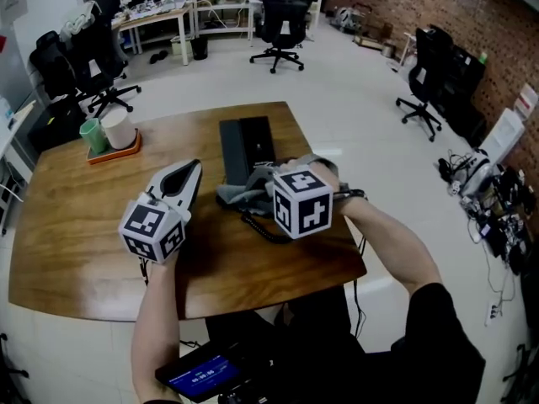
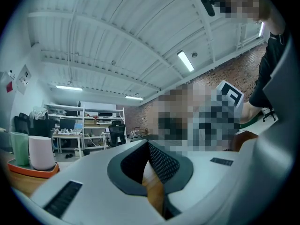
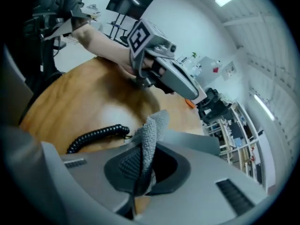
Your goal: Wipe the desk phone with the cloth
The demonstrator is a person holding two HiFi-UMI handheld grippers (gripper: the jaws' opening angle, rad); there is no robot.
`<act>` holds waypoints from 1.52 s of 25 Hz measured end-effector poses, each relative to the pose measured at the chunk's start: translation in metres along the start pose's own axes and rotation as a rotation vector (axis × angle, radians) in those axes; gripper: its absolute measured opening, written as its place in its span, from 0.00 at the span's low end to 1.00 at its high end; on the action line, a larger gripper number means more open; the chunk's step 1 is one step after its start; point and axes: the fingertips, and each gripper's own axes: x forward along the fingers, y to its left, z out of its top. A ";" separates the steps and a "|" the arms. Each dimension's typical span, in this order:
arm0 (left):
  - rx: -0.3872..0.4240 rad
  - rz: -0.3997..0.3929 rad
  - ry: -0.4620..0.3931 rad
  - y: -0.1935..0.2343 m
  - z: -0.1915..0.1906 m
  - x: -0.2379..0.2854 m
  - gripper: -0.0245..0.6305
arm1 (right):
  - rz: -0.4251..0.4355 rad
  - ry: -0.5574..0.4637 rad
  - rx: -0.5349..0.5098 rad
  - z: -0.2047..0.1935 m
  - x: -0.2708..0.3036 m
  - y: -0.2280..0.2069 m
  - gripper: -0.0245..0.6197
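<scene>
Now the right claw (image 3: pixel 143 156) is shut tight on a fuzzy grey cloth (image 3: pixel 152 130), and a bit of the cloth sticks up from between its two jaws. The rest of the cloth lies bunched on the brown wooden desk (image 1: pixel 76 225), touching the near end of the flat black desk phone (image 1: pixel 247 146). The phone sits in the middle of the desk, reaching up toward the far edge. A curly black phone cord (image 1: pixel 263 228) lies on the wood just beside the cloth, on the side by the near edge. The left claw (image 1: pixel 192 171) is over the desk to the left of the phone, apart from it, and closer to the near edge. Its jaws are pulled together to a point with nothing between them, and only a thin strip of wood shows there. By the far left corner of the desk sits a flat orange tray (image 1: pixel 114 151). A green cup (image 1: pixel 91 135) and a white cup (image 1: pixel 118 128) stand on it side by side.
</scene>
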 end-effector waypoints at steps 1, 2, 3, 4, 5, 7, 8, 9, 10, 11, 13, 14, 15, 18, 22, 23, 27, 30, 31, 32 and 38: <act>-0.001 -0.001 0.000 -0.001 0.000 0.000 0.03 | -0.004 -0.013 0.012 -0.001 -0.004 -0.005 0.08; -0.001 -0.001 0.001 -0.001 0.000 0.001 0.03 | -0.047 -0.027 0.044 -0.004 -0.008 -0.021 0.08; -0.002 -0.001 0.000 -0.001 -0.001 0.000 0.03 | -0.118 -0.040 0.091 -0.008 -0.012 -0.046 0.08; -0.004 0.000 0.000 0.000 -0.001 0.000 0.03 | -0.206 -0.050 0.147 -0.014 -0.015 -0.077 0.08; -0.008 0.001 -0.001 0.002 -0.002 -0.001 0.03 | -0.295 -0.055 0.205 -0.020 -0.017 -0.107 0.08; -0.017 0.005 -0.004 0.005 -0.004 -0.002 0.03 | -0.427 -0.051 0.305 -0.035 -0.016 -0.156 0.08; -0.023 0.007 -0.006 0.003 -0.004 -0.002 0.03 | -0.461 -0.042 0.336 -0.043 -0.014 -0.172 0.08; -0.026 0.009 -0.007 0.001 -0.003 -0.001 0.03 | -0.477 -0.032 0.358 -0.050 -0.011 -0.183 0.08; -0.028 0.010 -0.008 -0.002 -0.002 0.000 0.03 | -0.478 -0.022 0.372 -0.056 -0.007 -0.188 0.08; -0.028 0.010 -0.008 -0.004 -0.002 0.000 0.03 | -0.470 -0.013 0.379 -0.060 -0.002 -0.189 0.08; -0.023 0.006 -0.007 -0.006 -0.002 -0.001 0.03 | -0.451 0.000 0.377 -0.063 0.007 -0.184 0.07; -0.019 0.004 -0.007 -0.006 -0.002 -0.002 0.03 | -0.441 0.008 0.368 -0.063 0.009 -0.178 0.08; -0.016 0.001 -0.006 -0.006 -0.002 -0.001 0.03 | -0.428 0.019 0.352 -0.064 0.009 -0.172 0.08; -0.007 0.000 -0.007 -0.006 0.001 0.000 0.03 | -0.369 0.054 0.270 -0.060 0.005 -0.144 0.08; -0.006 -0.002 -0.005 -0.007 0.001 0.001 0.03 | -0.271 0.062 0.148 -0.044 -0.005 -0.083 0.08; -0.006 -0.003 -0.004 -0.007 0.001 0.001 0.03 | -0.236 0.061 0.116 -0.039 -0.006 -0.063 0.08; -0.001 -0.006 -0.001 -0.003 0.001 0.000 0.03 | -0.033 0.081 -0.014 -0.026 -0.011 0.005 0.08; -0.006 -0.004 -0.001 -0.002 -0.001 0.000 0.03 | -0.088 0.037 0.045 -0.026 -0.021 -0.025 0.08; -0.009 -0.001 -0.002 -0.002 -0.001 0.000 0.03 | -0.174 0.026 0.095 -0.030 -0.025 -0.055 0.08; -0.015 0.002 -0.003 -0.002 -0.002 0.000 0.03 | -0.267 0.021 0.148 -0.036 -0.027 -0.088 0.08; -0.042 0.010 -0.012 -0.001 -0.002 -0.002 0.03 | -0.490 0.031 0.362 -0.064 -0.008 -0.189 0.08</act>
